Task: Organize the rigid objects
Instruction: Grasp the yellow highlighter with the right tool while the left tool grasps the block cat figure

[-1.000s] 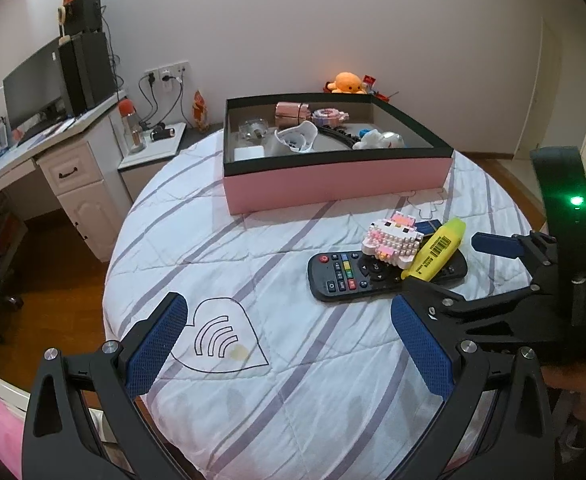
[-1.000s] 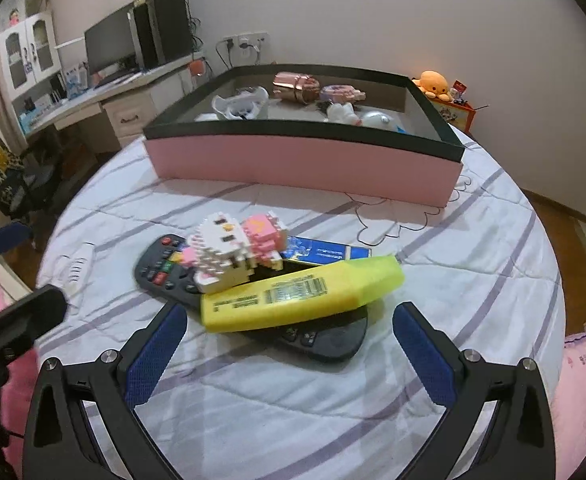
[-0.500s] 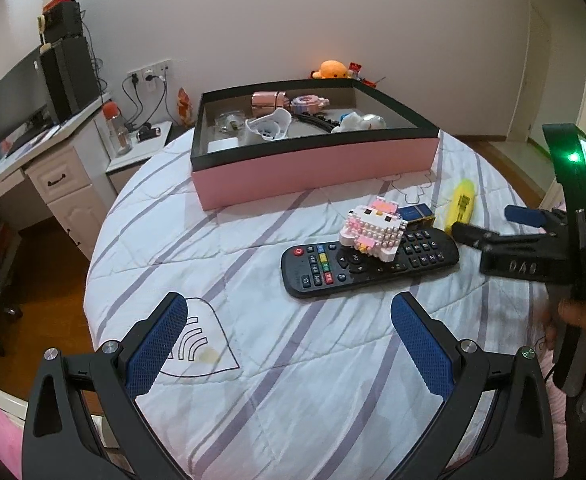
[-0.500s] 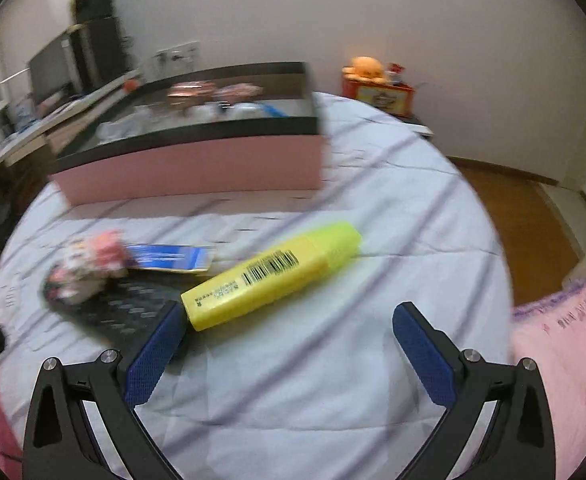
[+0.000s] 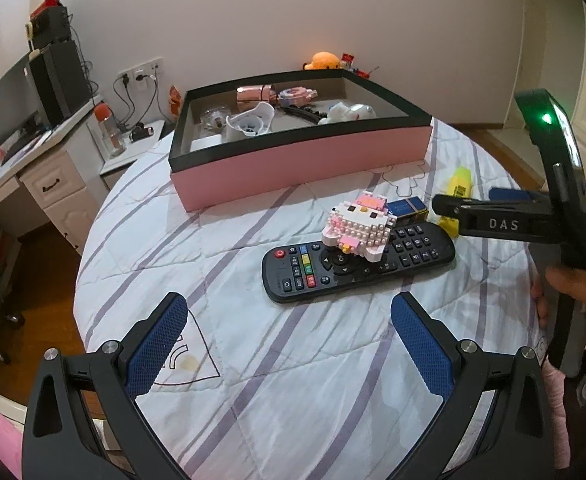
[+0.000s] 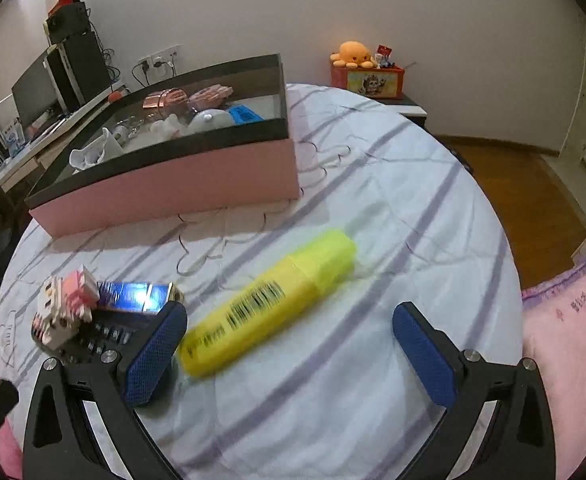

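A yellow highlighter (image 6: 269,304) lies on the striped bedsheet, its near end between the open fingers of my right gripper (image 6: 289,354). It also shows in the left wrist view (image 5: 459,188), partly hidden behind the right gripper (image 5: 493,210). A black remote (image 5: 357,266) lies on the sheet with a pink-white block toy (image 5: 359,226) on it and a blue box (image 5: 407,207) beside it. My left gripper (image 5: 293,348) is open and empty, in front of the remote. The pink box (image 5: 305,160) with a black rim holds several objects.
A desk with monitor and speaker (image 5: 53,84) stands at the left. An orange plush on a small red box (image 6: 367,72) sits behind the round bed. Wooden floor (image 6: 525,192) lies to the right. Pink fabric (image 6: 573,320) is at the right edge.
The highlighter has come off the remote and now lies on the sheet to its right. My right gripper has swung right and closed in around it. The left gripper has moved closer to the remote.
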Available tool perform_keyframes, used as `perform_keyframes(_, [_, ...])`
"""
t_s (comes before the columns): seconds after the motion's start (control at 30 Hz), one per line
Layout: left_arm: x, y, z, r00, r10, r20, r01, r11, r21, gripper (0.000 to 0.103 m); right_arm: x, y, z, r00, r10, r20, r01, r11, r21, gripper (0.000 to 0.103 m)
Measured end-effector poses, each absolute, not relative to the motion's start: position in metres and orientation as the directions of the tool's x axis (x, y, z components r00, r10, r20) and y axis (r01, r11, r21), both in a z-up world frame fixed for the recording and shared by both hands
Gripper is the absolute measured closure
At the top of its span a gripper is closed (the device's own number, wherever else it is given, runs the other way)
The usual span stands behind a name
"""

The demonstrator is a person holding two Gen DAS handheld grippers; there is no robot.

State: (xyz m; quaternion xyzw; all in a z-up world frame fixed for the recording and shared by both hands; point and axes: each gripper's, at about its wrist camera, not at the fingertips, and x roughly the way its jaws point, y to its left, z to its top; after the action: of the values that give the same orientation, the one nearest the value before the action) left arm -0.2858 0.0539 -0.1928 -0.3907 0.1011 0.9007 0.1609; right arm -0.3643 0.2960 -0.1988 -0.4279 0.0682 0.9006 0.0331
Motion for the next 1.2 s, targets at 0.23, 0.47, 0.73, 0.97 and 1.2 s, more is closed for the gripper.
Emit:
perform_keyframes(0.23, [-0.292, 0.053, -0.195, -0.638, 0.203, -0.743, -0.352, -0.935, 0.046, 0.000, -0.369, 0.299, -0.199, -0.640, -0.040, -0.768, -0.003, -0.999, 0.054, 0.036])
perform_keyframes(0.47, [-0.298, 0.063, -0.198, -0.636, 0.203, -0.744, -0.352, -0.935, 0.045, 0.000, -0.359, 0.317, -0.196, -0.626, -0.061, -0.778, 0.039, -0.998, 0.046, 0.068])
perform_keyframes(0.73, [-0.318, 0.090, -0.196, -0.648, 0.209, -0.732, -0.363, -0.930, 0.056, 0.000, -0.355, 0.326, -0.204, -0.683, -0.084, -0.725, 0.014, -0.995, 0.101, 0.069])
perform_keyframes(0.97, [-0.338, 0.116, -0.206, -0.638, 0.203, -0.743, -0.390, -0.917, 0.084, 0.003, -0.352, 0.330, -0.205, -0.708, -0.106, -0.698, 0.024, -0.992, 0.125, 0.069])
perform_keyframes(1.2, [-0.342, 0.121, -0.209, -0.600, 0.271, -0.753, -0.455, -0.890, 0.042, 0.054, -0.352, 0.339, -0.206, -0.717, -0.153, -0.680, 0.032, -0.982, 0.188, 0.069])
